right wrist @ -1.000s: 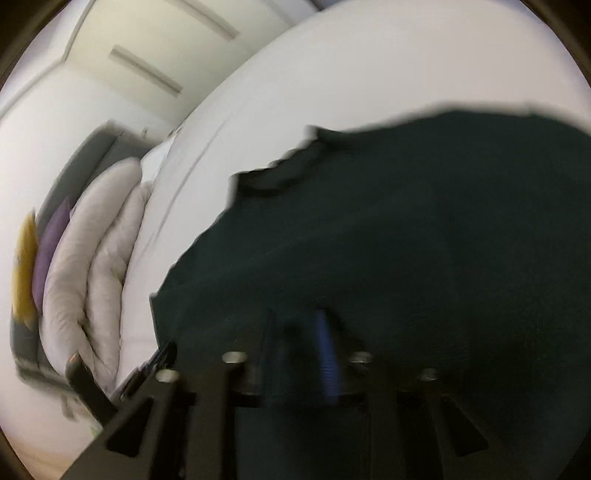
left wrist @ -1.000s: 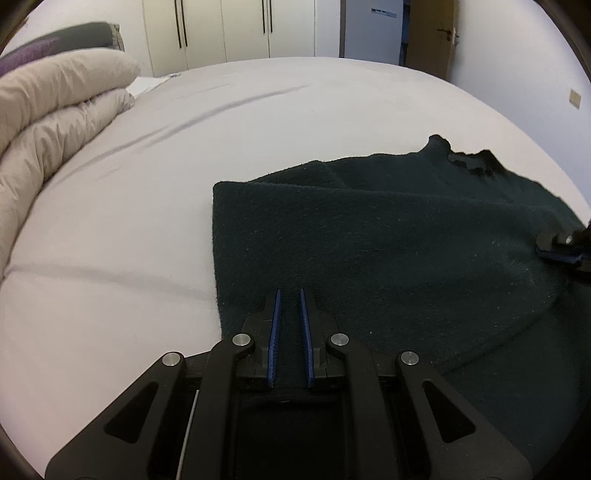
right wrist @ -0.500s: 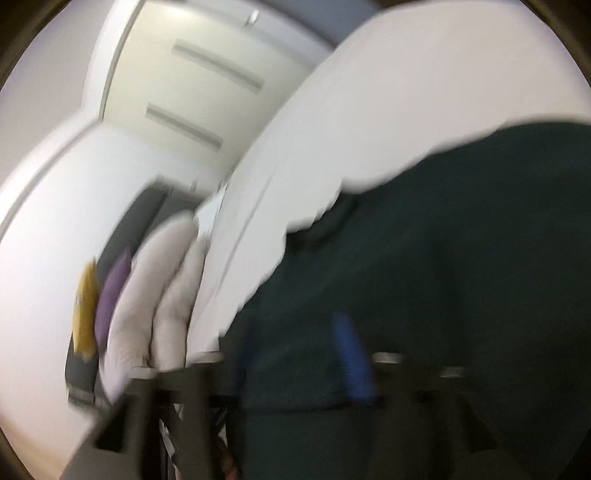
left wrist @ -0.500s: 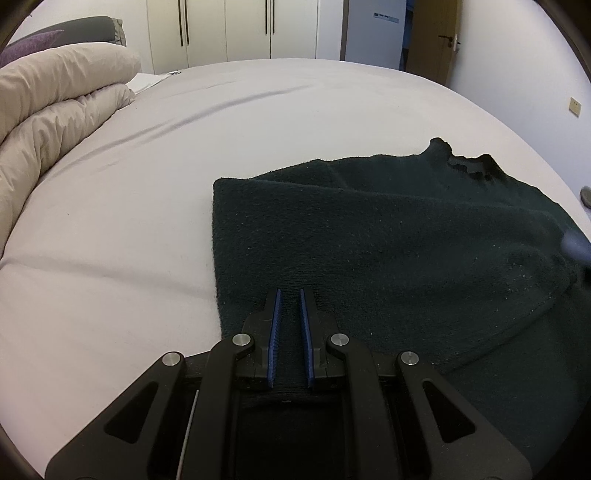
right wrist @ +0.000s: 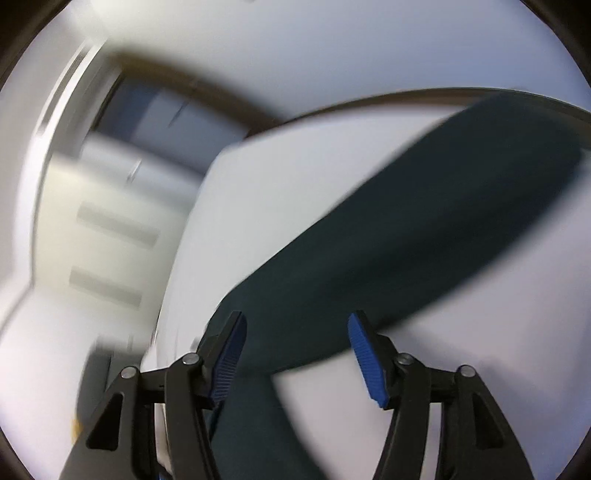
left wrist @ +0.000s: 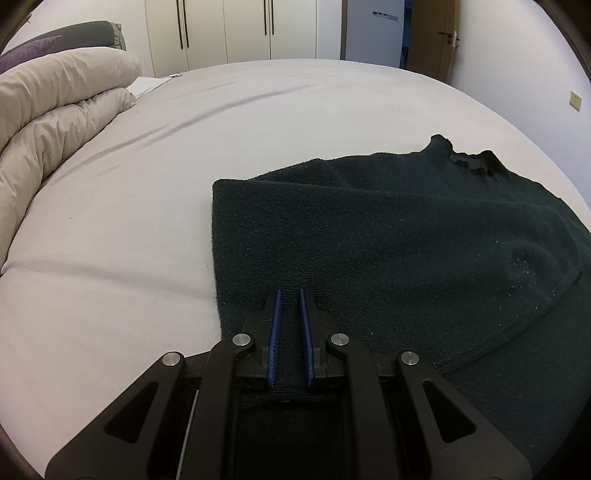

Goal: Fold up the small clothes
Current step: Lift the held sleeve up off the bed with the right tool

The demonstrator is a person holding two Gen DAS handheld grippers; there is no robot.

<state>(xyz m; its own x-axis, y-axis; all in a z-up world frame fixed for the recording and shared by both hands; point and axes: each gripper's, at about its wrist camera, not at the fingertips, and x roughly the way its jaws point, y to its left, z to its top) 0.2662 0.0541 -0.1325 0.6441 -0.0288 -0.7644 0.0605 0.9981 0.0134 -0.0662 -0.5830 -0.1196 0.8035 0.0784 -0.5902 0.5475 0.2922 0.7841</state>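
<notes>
A dark green knitted sweater [left wrist: 406, 243] lies on the white bed [left wrist: 147, 221], one side folded over, its collar at the far right. My left gripper [left wrist: 290, 295] is shut on the sweater's near edge, low on the bed. In the blurred right wrist view my right gripper [right wrist: 297, 325] is open and empty, with a long part of the sweater [right wrist: 406, 229] running away from between its fingers across the bed.
A folded beige duvet [left wrist: 55, 110] and dark pillows lie at the far left of the bed. White wardrobes [left wrist: 240, 33] and a wooden door [left wrist: 432, 40] stand behind the bed. The bed's right edge runs near the sweater's collar.
My right gripper has opened, let go of the sweater and swung away; it has left the left wrist view. My left gripper has stayed shut on the near edge.
</notes>
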